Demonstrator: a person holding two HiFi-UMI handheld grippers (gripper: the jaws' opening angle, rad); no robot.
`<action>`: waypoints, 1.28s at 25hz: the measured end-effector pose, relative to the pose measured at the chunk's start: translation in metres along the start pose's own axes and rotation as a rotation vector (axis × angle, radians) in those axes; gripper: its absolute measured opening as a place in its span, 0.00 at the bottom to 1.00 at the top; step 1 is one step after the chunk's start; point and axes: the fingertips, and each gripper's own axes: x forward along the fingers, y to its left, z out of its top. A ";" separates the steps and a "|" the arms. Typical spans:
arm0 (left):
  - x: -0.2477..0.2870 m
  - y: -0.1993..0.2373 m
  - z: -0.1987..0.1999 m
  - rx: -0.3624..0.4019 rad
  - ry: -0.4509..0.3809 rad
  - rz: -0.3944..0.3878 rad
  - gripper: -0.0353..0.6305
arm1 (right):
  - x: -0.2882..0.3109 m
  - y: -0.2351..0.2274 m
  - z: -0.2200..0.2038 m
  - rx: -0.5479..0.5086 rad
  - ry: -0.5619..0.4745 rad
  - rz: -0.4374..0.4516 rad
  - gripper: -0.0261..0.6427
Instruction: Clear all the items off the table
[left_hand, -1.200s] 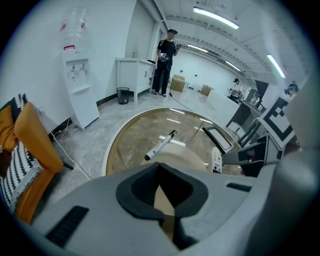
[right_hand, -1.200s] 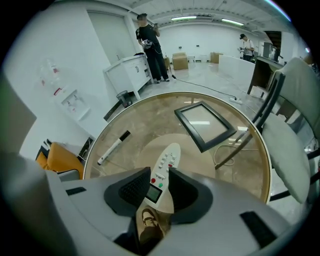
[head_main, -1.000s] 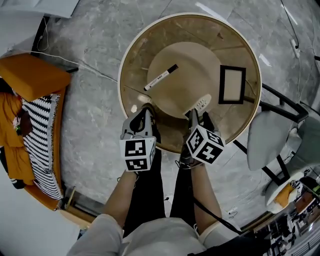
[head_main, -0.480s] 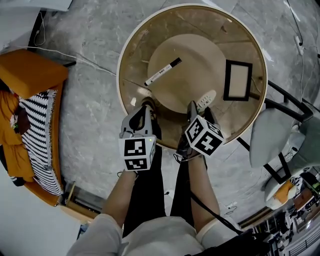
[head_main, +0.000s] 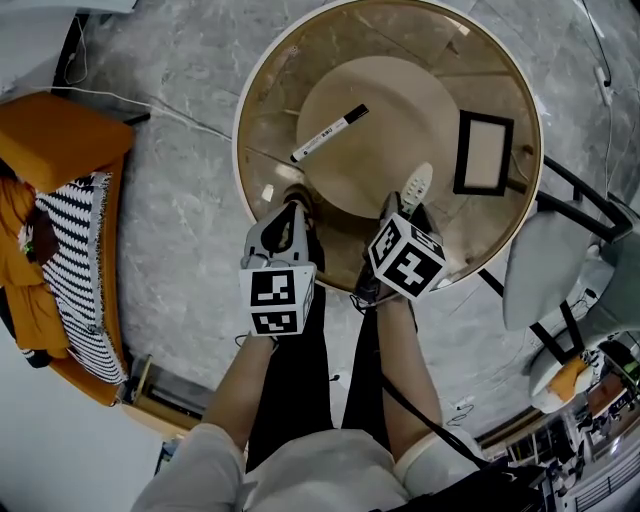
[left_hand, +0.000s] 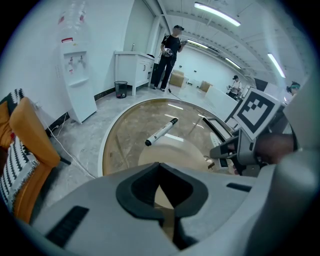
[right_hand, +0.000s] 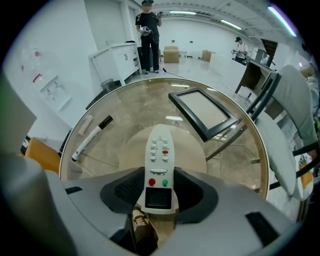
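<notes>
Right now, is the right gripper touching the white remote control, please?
Touching: in its own view the right gripper, jaws just closed in, presses both sides of the white remote control.

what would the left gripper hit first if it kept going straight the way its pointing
Probably the glass tabletop, close to its near rim: the left gripper, jaws shut, aims down at bare glass, short of the marker. Depth is hard to judge here.

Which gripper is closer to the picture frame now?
Right. The right gripper, jaws just closed on the remote, sits lower-left of the picture frame in the head view; the left gripper is farther left, past the remote.
</notes>
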 end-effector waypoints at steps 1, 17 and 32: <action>0.000 0.000 0.000 0.000 0.001 0.000 0.05 | 0.000 -0.001 0.000 -0.004 -0.002 -0.007 0.33; -0.002 -0.007 0.002 0.003 -0.002 -0.006 0.05 | -0.018 -0.011 0.001 0.016 -0.038 0.069 0.33; -0.011 -0.097 0.040 0.186 -0.039 -0.106 0.05 | -0.074 -0.062 0.021 0.149 -0.144 0.123 0.33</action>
